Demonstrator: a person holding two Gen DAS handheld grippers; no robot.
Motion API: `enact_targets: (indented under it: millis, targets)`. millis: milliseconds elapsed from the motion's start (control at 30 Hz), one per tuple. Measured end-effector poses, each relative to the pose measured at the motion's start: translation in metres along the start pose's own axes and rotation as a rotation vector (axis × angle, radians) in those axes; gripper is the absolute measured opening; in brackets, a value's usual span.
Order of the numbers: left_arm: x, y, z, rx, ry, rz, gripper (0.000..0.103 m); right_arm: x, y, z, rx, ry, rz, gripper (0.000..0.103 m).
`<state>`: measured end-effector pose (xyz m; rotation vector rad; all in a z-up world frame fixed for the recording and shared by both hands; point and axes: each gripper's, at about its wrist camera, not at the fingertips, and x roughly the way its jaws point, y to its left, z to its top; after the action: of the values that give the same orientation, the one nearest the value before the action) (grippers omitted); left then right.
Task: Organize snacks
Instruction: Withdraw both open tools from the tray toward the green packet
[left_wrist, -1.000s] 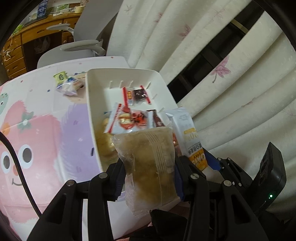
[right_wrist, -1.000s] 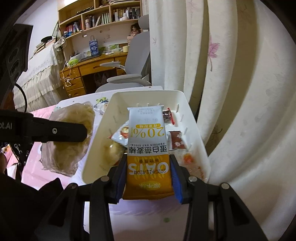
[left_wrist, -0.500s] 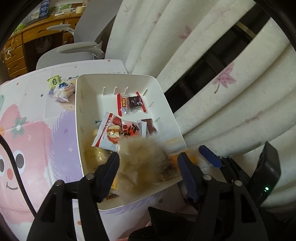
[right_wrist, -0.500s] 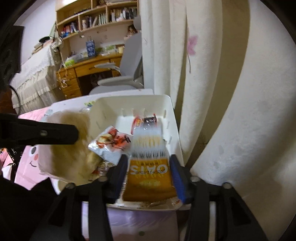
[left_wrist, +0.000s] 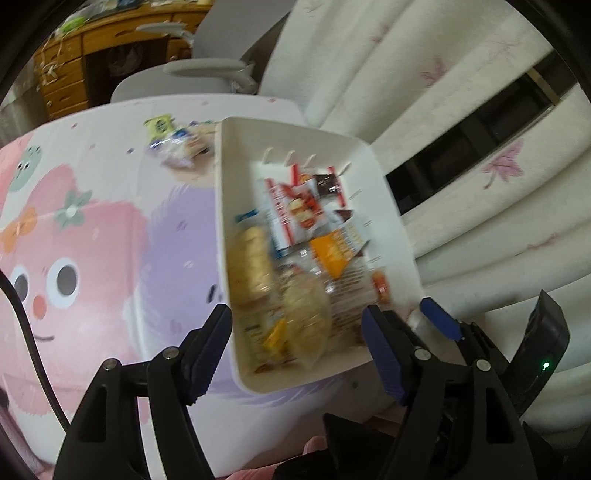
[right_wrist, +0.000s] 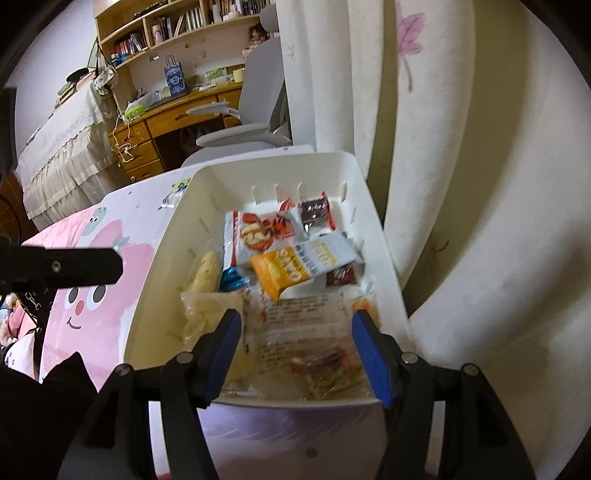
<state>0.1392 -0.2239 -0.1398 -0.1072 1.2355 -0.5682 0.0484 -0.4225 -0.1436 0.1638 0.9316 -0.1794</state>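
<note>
Jaws, left wrist: left gripper (left_wrist: 295, 343) opening, nothing between pads; clear bread packet (left_wrist: 306, 314) lying in white plastic bin (left_wrist: 391, 206).
Jaws, right wrist: right gripper (right_wrist: 297, 349) opening, empty; orange-white oat bar packet (right_wrist: 303, 266) resting atop pile.
Risk: two loose packets (left_wrist: 177, 144) outside on table; fingers hovering near rim could tip bin.

we see the left gripper (left_wrist: 295, 343) as a black frame with two angular fingers, each tipped by a dark blue ribbed pad (left_wrist: 380, 354), and round silver screw heads (left_wrist: 170, 353) set at the finger joints. a black cable (left_wrist: 35, 354) curves past its left finger. right of that gripper sits a black block carrying a small green light (left_wrist: 545, 366), on the body of the right gripper (right_wrist: 297, 350). in its own view the right gripper has the same black build, brighter blue pads (right_wrist: 371, 356) and silver screws (right_wrist: 407, 357). below the left gripper, a bit of the person's hand (left_wrist: 314, 446) shows, with nothing worn visible.
</note>
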Motion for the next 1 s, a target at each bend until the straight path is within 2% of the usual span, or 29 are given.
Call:
enact_targets:
  millis: [200,433,567,733,1000]
  targets:
    - [-0.017,0.044,-0.014,-0.036,0.014,0.026,0.073,0.001,0.021,-0.005,0.049,0.027,0.007,0.063]
    - [-0.06,0.119,-0.026,-0.106,-0.01,0.067,0.077,0.002,0.064,-0.008,0.152,0.061,0.018,0.064]
    - [-0.085,0.166,-0.034,-0.136,-0.025,0.089,0.078,0.0,0.092,-0.009,0.217,0.063,0.02,0.069]
    - [-0.108,0.213,-0.042,-0.142,-0.02,0.104,0.078,0.0,0.129,-0.012,0.276,0.071,0.024,0.071]
    - [-0.117,0.266,-0.042,-0.138,0.014,0.143,0.08,0.007,0.178,-0.024,0.364,0.118,0.043,0.076]
